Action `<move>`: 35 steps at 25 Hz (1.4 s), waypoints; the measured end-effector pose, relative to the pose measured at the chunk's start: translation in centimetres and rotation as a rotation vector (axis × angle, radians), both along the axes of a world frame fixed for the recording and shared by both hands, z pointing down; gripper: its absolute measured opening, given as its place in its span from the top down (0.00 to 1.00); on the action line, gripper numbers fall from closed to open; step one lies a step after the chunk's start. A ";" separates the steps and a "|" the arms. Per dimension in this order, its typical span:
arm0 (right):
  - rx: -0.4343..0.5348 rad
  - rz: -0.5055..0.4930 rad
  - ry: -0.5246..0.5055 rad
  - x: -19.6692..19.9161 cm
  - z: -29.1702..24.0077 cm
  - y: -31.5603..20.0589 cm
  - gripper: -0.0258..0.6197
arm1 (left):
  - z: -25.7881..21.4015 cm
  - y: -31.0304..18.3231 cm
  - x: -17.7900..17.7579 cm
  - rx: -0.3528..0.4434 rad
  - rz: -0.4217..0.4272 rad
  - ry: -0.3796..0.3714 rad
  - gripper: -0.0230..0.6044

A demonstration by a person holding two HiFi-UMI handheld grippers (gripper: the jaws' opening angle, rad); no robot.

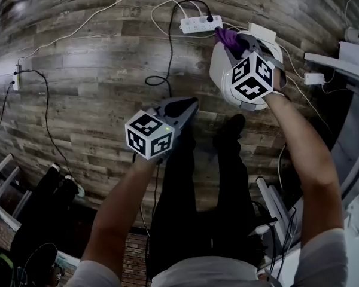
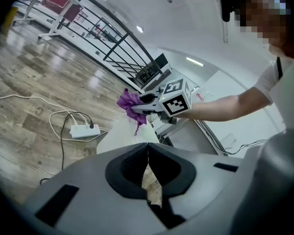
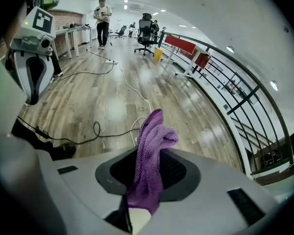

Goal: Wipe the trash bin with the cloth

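Head view: right gripper clamps cloth, seemingly over bin edge

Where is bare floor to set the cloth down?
Free: the floor between the plug cable and the black cable. Crowded: around the power strip and the bin, where cables cross.

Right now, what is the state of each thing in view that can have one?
Left gripper: shut, empty.
Right gripper: shut on the purple cloth.
Purple cloth: bunched, hanging over the trash bin.
Trash bin: standing upright.
Power strip: black plug inserted.
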State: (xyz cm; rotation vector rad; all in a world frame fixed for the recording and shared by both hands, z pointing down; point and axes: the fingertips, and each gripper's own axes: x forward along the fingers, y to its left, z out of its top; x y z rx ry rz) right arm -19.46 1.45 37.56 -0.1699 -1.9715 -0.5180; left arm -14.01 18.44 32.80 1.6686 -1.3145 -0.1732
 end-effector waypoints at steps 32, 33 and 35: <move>-0.012 -0.035 0.220 -2.4 8.5 -4.2 0.79 | 2.0 0.8 1.6 -0.028 -0.009 0.027 0.96; -0.016 -0.050 0.220 -2.3 8.5 -3.6 0.79 | 2.1 0.7 1.7 -0.028 -0.007 0.027 0.96; -0.031 -0.074 0.221 -2.1 8.5 -2.3 0.79 | 2.1 0.7 1.8 -0.029 -0.004 0.027 0.96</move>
